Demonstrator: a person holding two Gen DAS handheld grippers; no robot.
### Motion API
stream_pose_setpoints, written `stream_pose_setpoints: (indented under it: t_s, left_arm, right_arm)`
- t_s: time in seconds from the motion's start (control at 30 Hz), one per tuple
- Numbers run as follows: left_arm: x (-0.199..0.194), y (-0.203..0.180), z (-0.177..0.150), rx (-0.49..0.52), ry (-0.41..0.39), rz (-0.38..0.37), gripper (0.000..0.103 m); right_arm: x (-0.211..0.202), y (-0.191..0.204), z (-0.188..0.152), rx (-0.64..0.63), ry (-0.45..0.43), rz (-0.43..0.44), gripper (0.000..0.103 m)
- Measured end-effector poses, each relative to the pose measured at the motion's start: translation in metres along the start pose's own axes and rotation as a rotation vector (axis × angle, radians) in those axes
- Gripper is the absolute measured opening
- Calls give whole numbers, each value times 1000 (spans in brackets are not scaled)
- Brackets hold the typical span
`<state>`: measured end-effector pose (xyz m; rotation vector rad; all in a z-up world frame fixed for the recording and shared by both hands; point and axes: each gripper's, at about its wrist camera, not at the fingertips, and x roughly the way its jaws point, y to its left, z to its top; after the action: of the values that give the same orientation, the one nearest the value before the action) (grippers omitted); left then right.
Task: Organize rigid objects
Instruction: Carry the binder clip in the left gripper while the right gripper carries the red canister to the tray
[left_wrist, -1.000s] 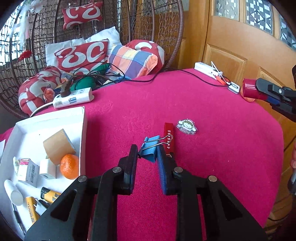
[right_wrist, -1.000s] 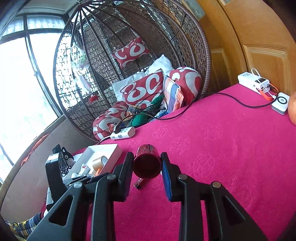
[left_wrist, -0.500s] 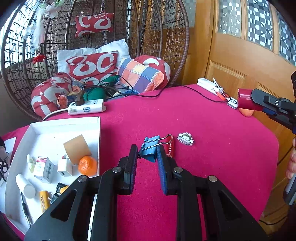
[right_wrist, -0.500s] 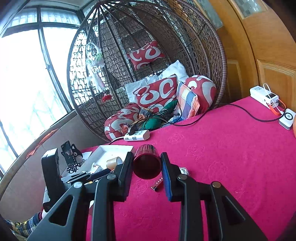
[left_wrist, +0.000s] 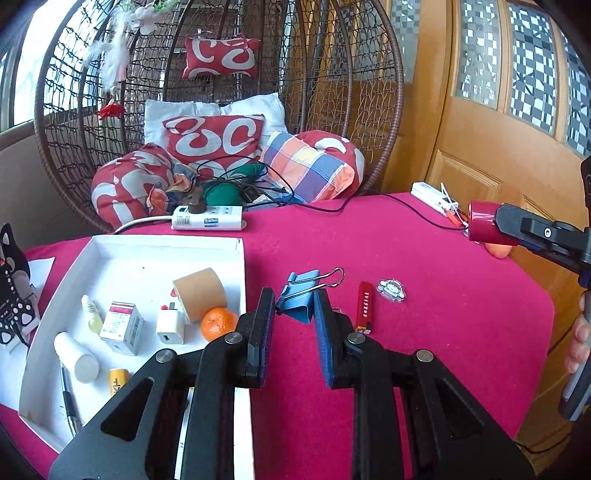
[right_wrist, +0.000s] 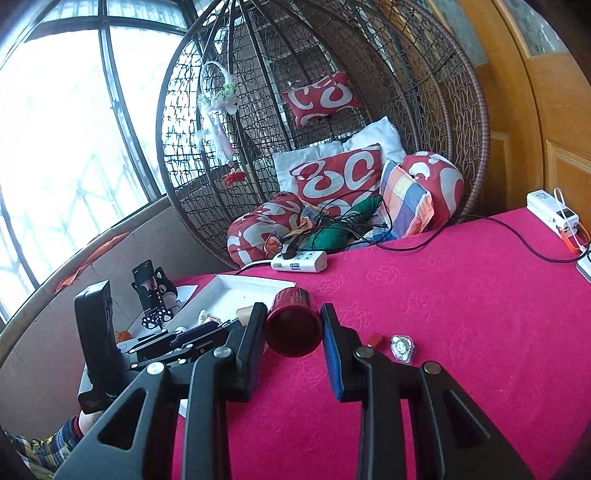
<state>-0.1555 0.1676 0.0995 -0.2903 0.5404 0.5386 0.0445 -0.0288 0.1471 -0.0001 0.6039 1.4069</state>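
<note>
My left gripper is shut on a blue binder clip and holds it above the pink table, just right of the white tray. My right gripper is shut on a dark red cylindrical cup, held in the air; it also shows at the right edge of the left wrist view. A red tag and a small cartoon charm lie on the table; the charm also shows in the right wrist view.
The tray holds a tape roll, a mandarin, a white charger, a small box and tubes. A power strip with cables lies at the back. A wicker chair stands behind; a wooden door at right.
Both grippers have risen and pulled back from the table with their loads. The blue clip has come up off the cloth, away from the red tag.
</note>
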Motion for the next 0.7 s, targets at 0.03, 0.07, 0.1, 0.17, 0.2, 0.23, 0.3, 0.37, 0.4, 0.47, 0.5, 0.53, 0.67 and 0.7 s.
stream_pose_setpoints:
  t_s: [0.03, 0.07, 0.1, 0.17, 0.2, 0.23, 0.3, 0.37, 0.4, 0.47, 0.5, 0.53, 0.67, 0.7]
  left_arm:
    - [-1, 3, 0, -7, -2, 4, 20]
    - [-3, 7, -1, -14, -5, 6, 20]
    - [-4, 10, -1, -21, -7, 10, 20]
    - [-7, 16, -2, -33, -13, 17, 20]
    - [-9, 19, -3, -38, -15, 21, 20]
    - [-10, 22, -3, -43, -17, 26, 20]
    - [-12, 29, -3, -50, -21, 33, 20]
    - [-15, 34, -4, -58, -25, 43, 20]
    - [-16, 37, -4, -62, -27, 48, 20]
    - [-19, 43, -5, -72, -31, 57, 20]
    - [-20, 47, -6, -79, -33, 63, 20]
    - [-22, 50, -6, -85, -36, 68, 20]
    - [-27, 66, -9, -120, -43, 86, 20]
    - [-28, 69, -9, -126, -45, 89, 20]
  right_arm:
    - [3, 3, 0, -6, 6, 3, 29]
    - [6, 7, 0, -12, 12, 7, 29]
    - [8, 10, 1, -19, 17, 10, 29]
    - [13, 17, 1, -32, 26, 18, 29]
    - [16, 20, 1, -39, 30, 22, 29]
    - [18, 24, 0, -44, 34, 26, 29]
    - [23, 29, 0, -54, 43, 34, 29]
    - [27, 34, 0, -58, 51, 43, 29]
    - [31, 37, 0, -59, 55, 49, 29]
    - [36, 42, 1, -65, 65, 59, 29]
    - [39, 44, 1, -69, 71, 64, 29]
    - [42, 47, 1, -73, 76, 69, 29]
    - [55, 59, 4, -93, 96, 92, 29]
    - [59, 62, 5, -98, 102, 97, 29]
